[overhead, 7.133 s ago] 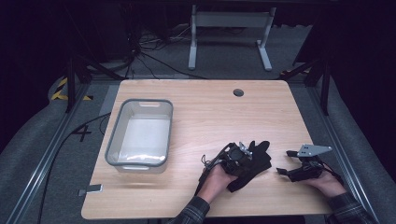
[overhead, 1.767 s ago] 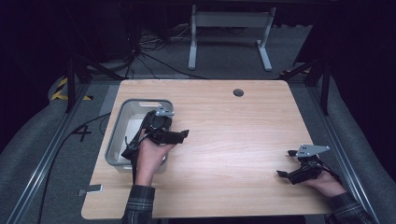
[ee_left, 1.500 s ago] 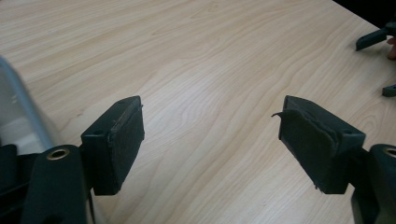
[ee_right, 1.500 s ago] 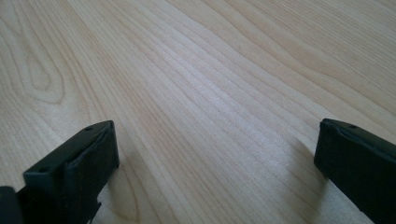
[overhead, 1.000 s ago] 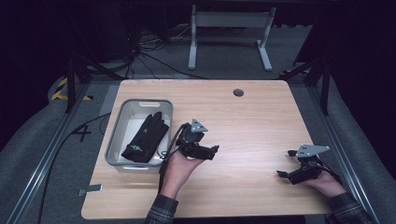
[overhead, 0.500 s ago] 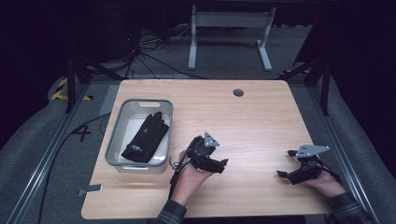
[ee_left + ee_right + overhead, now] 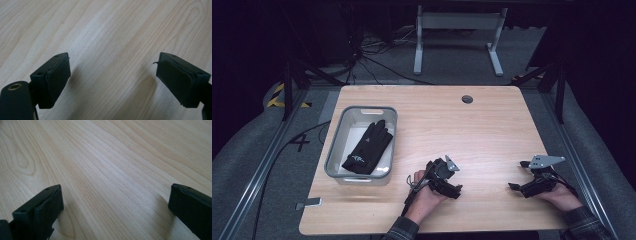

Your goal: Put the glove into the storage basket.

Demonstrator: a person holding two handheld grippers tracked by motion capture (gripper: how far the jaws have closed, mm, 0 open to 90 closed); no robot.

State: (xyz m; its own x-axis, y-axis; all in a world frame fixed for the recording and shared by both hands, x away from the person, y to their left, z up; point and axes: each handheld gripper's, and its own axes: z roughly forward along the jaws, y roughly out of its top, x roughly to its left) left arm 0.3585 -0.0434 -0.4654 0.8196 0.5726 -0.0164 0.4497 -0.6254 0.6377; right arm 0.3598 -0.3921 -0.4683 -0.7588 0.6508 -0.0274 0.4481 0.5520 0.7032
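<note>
A black glove (image 7: 368, 147) lies inside the grey plastic bin (image 7: 341, 170) at the table's left. My left gripper (image 7: 455, 188) is low over the wood near the front middle, well to the right of the bin. Its jaws have just been opening and stand wide apart, with bare wood between them in the left gripper view (image 7: 112, 75). My right gripper (image 7: 515, 187) rests near the front right edge, open, with nothing but wood grain between its jaws (image 7: 115, 202).
The wooden table (image 7: 447, 120) has a round cable hole (image 7: 467, 99) at the back. A metal stand (image 7: 457, 35) and cables lie on the floor behind. Grey rails run along both sides of the table.
The left hand has come away from the bin, moving right and toward the front edge and sinking to the table. The glove stays in the bin. The right hand has kept still.
</note>
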